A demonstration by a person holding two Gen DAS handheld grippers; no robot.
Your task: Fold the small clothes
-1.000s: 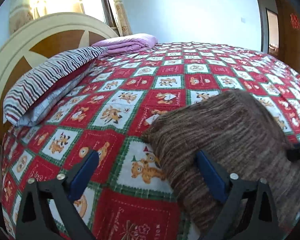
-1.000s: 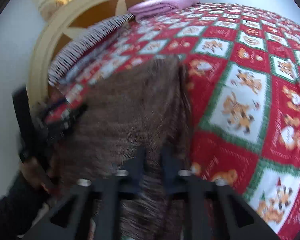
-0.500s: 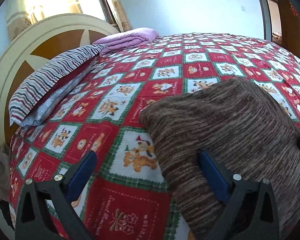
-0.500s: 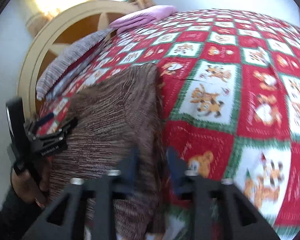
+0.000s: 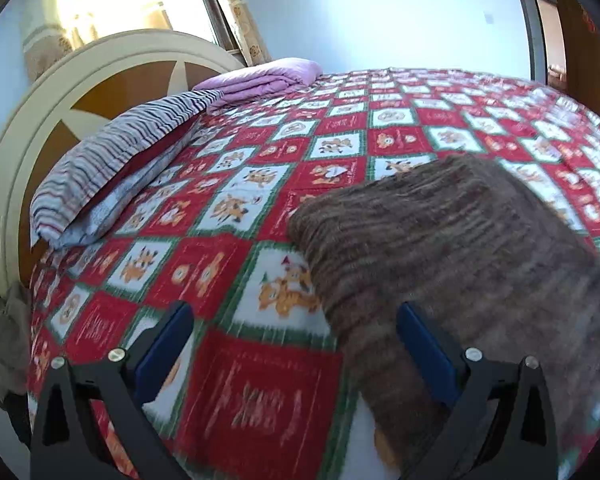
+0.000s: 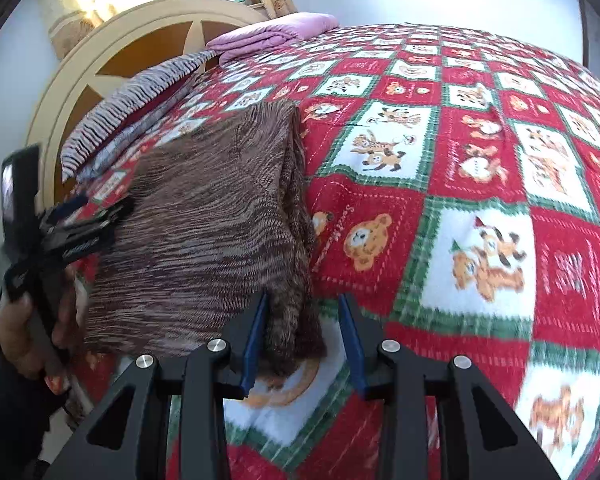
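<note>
One brown striped knit garment (image 6: 204, 216) lies folded into a thick, roughly rectangular pad on the red, white and green cartoon-print bedspread (image 6: 460, 208), left of centre in the right wrist view and at the right of the left wrist view. Its stacked layers show along its right edge, so the folding looks largely done; what remains, as far as I can judge, is perhaps one more fold or a tidy-up. The right gripper (image 6: 303, 320) at the bottom centre has just been opening and then narrowing a little; its blue pads straddle the garment's near corner with a gap on the right side, so it has let go. The left gripper (image 5: 294, 344) stands wide apart at the bottom of its own view, grasping nothing, one finger over the bedspread and the other over the garment's near edge. A striped pillow (image 5: 112, 168) and a folded lilac blanket (image 5: 268, 78) sit in the upper left by the cream headboard (image 5: 100, 64).
</note>
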